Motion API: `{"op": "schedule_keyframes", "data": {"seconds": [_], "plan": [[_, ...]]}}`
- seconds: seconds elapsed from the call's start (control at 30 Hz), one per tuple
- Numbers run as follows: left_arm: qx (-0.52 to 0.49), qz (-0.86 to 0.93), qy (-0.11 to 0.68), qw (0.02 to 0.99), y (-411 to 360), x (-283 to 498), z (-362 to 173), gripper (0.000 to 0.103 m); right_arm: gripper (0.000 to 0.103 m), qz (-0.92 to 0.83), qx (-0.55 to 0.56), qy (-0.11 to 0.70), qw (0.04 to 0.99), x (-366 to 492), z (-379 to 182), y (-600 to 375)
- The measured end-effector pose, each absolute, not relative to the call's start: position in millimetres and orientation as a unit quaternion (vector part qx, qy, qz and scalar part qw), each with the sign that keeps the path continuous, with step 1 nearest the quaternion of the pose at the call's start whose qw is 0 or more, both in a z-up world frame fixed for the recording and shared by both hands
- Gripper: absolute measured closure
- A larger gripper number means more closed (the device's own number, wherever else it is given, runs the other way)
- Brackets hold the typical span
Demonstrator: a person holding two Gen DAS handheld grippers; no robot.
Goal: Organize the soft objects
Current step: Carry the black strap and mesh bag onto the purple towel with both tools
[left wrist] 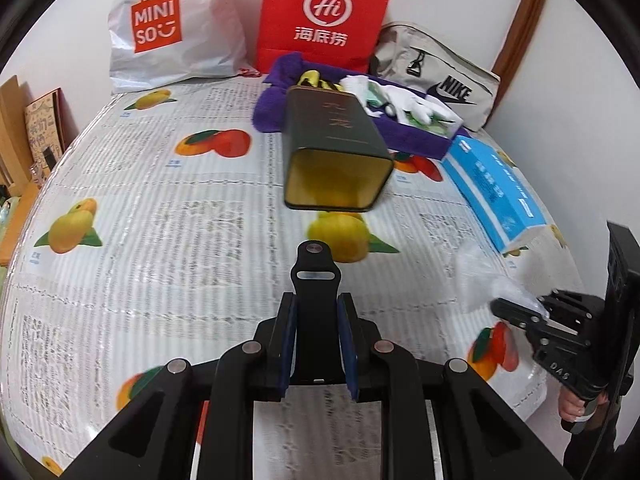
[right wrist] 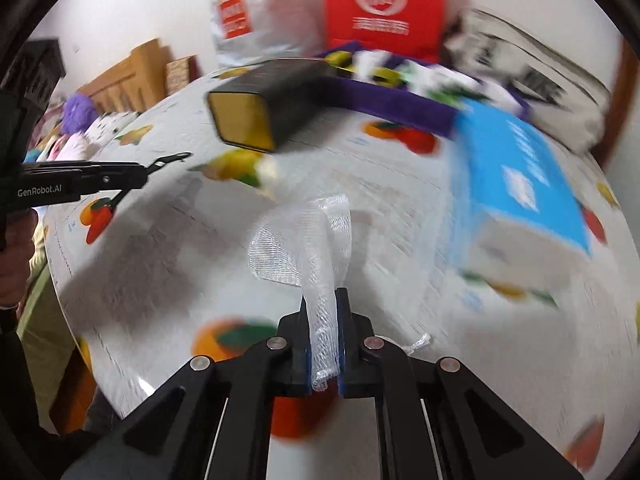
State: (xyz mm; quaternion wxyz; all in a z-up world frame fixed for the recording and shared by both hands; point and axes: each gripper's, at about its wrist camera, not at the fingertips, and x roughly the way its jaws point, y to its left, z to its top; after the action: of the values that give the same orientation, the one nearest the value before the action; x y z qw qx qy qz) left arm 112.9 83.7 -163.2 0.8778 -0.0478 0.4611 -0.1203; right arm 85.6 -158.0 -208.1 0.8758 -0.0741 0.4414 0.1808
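My left gripper (left wrist: pixel 316 312) is shut on a black clip-like handle (left wrist: pixel 315 276) above the fruit-print tablecloth (left wrist: pixel 160 220). It shows in the right wrist view (right wrist: pixel 168 160) at the left. My right gripper (right wrist: pixel 325 320) is shut on a white mesh pouch (right wrist: pixel 308 236) and holds it over the table. It shows in the left wrist view (left wrist: pixel 516 312) at the right, with the pouch (left wrist: pixel 488 276) hanging from it. A dark green tin (left wrist: pixel 332 152) lies on its side, open end toward me. Behind it a purple cloth (left wrist: pixel 272 104) holds white soft items (left wrist: pixel 400 100).
A blue tissue box (left wrist: pixel 492 188) lies at the right of the table. A white MINISO bag (left wrist: pixel 168 28), a red paper bag (left wrist: pixel 324 16) and a beige Nike bag (left wrist: pixel 440 76) stand along the back wall. The right wrist view is motion-blurred.
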Motion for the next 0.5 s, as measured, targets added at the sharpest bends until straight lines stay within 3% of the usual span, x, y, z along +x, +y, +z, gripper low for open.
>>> {"op": "schedule_keyframes", "data": {"seconds": [0.5], "plan": [[-0.049,-0.13,0.461,0.877,53,112,-147,0.083,0.095,0.116,-0.02,0.427,0.897,55,-184,-236]]}}
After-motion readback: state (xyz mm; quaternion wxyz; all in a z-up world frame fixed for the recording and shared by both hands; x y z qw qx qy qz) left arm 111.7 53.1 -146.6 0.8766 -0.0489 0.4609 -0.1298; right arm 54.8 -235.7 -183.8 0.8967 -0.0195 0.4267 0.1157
